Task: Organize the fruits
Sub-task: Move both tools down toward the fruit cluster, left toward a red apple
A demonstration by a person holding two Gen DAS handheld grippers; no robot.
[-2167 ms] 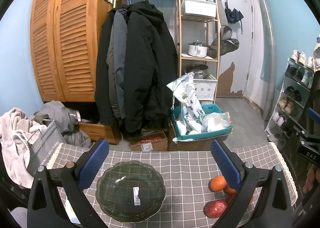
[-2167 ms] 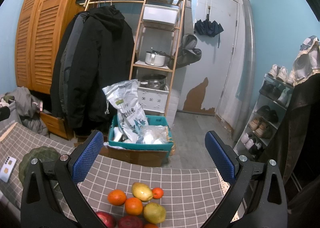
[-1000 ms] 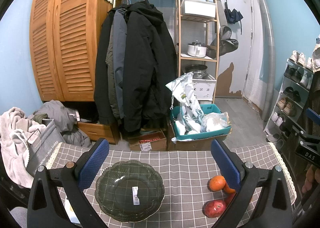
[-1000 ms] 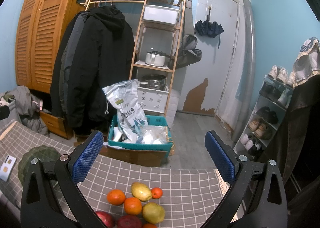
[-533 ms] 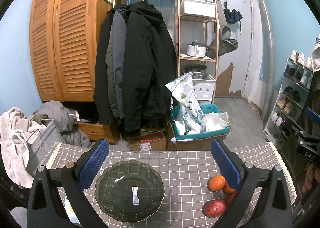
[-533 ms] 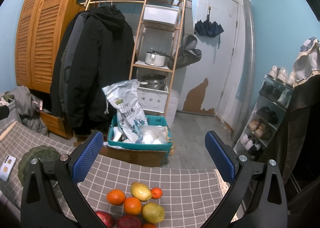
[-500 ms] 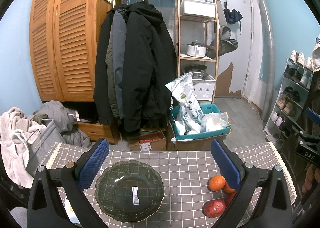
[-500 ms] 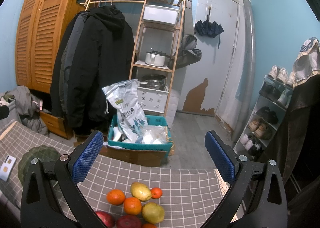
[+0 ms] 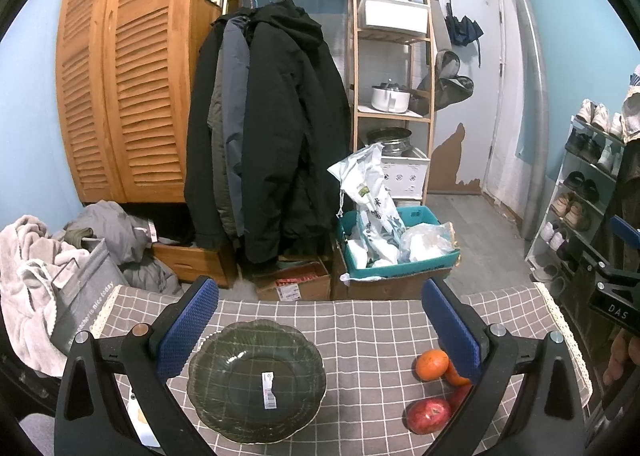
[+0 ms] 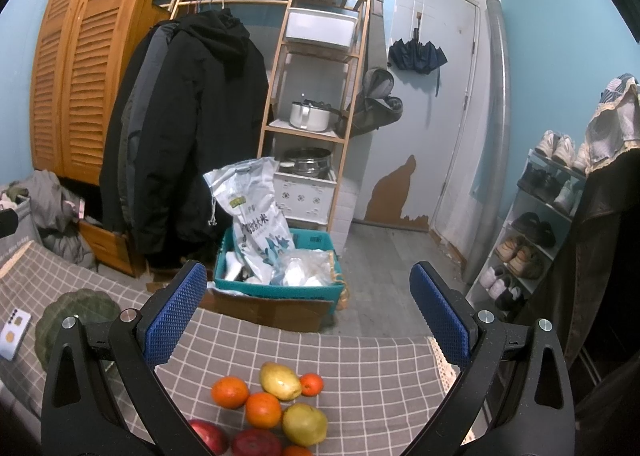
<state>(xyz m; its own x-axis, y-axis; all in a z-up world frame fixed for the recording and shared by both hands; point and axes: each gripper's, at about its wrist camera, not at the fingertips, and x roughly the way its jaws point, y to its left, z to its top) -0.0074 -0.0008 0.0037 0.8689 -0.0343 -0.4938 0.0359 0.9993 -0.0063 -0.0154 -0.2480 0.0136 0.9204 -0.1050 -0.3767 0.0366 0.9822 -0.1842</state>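
A dark green glass plate [image 9: 256, 378] with a white sticker lies on the grey checked tablecloth [image 9: 360, 324], below my open, empty left gripper [image 9: 318, 320]. It also shows at the left of the right wrist view [image 10: 76, 316]. A pile of fruit lies on the cloth under my open, empty right gripper [image 10: 306, 310]: oranges [image 10: 230, 392], yellow pears [image 10: 280, 380] and red apples [image 10: 256, 442]. In the left wrist view an orange [image 9: 431, 364] and a red apple [image 9: 428, 415] sit at the right, partly behind my right finger.
A white phone [image 10: 14, 330] lies on the cloth left of the plate. Beyond the table's far edge stand a teal bin [image 10: 280, 280] with bags, a cardboard box [image 9: 294, 286], hanging coats, a wooden shelf and a shoe rack [image 10: 536, 232].
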